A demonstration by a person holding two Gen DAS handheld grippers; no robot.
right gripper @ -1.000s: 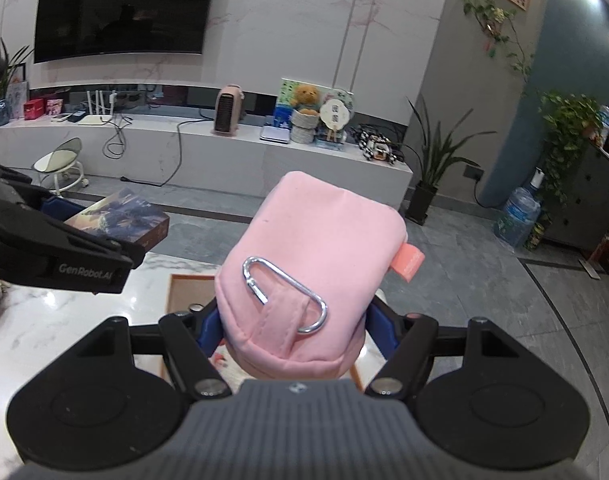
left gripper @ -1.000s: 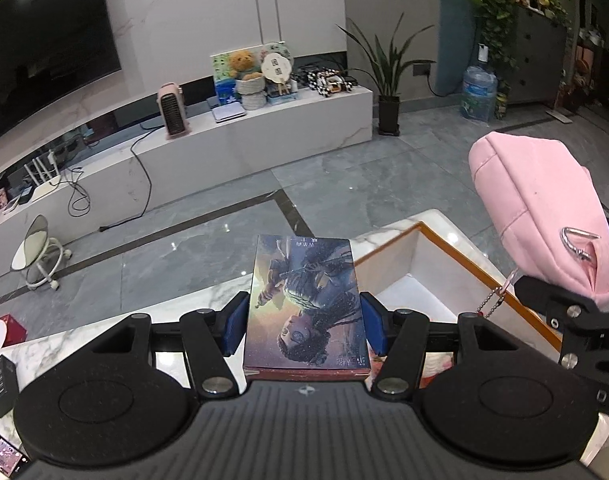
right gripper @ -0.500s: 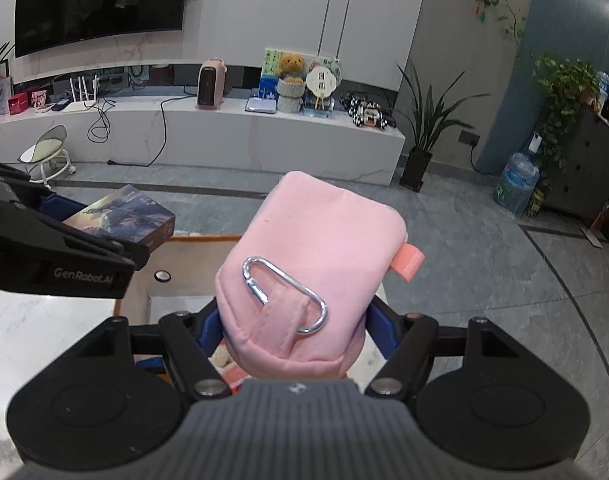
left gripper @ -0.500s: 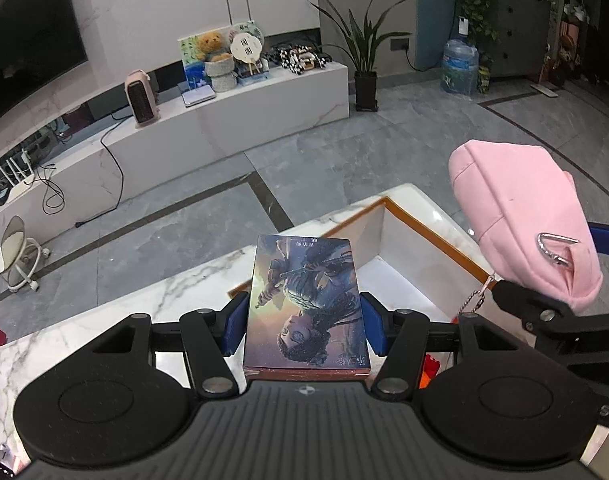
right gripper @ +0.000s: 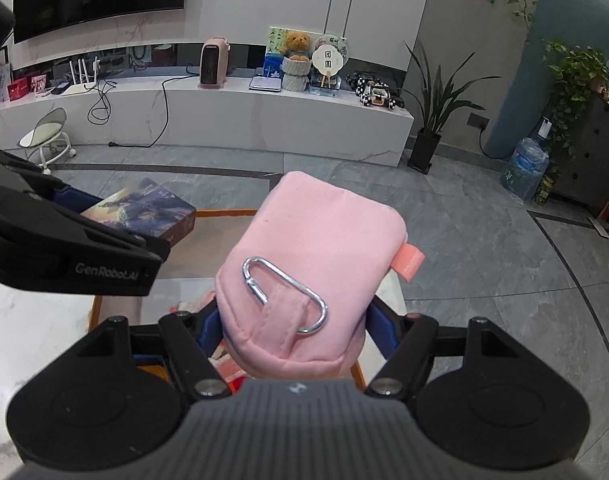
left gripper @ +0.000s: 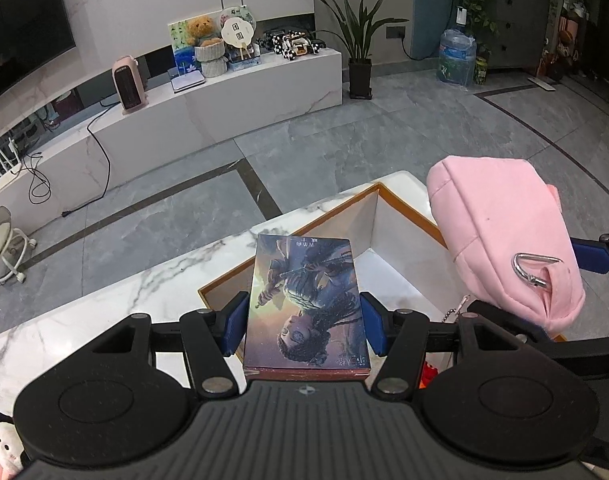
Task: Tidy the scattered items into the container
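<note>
I am pinching a stiff box point(left gripper: 306, 300) by its sides with my left fingers point(left gripper: 232, 326), and squeezing a soft pouch point(right gripper: 304, 280) with my right fingers point(right gripper: 378, 330), above the container point(left gripper: 368, 204).

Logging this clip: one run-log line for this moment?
left gripper: holds book | right gripper: holds pink pouch | both above container
</note>
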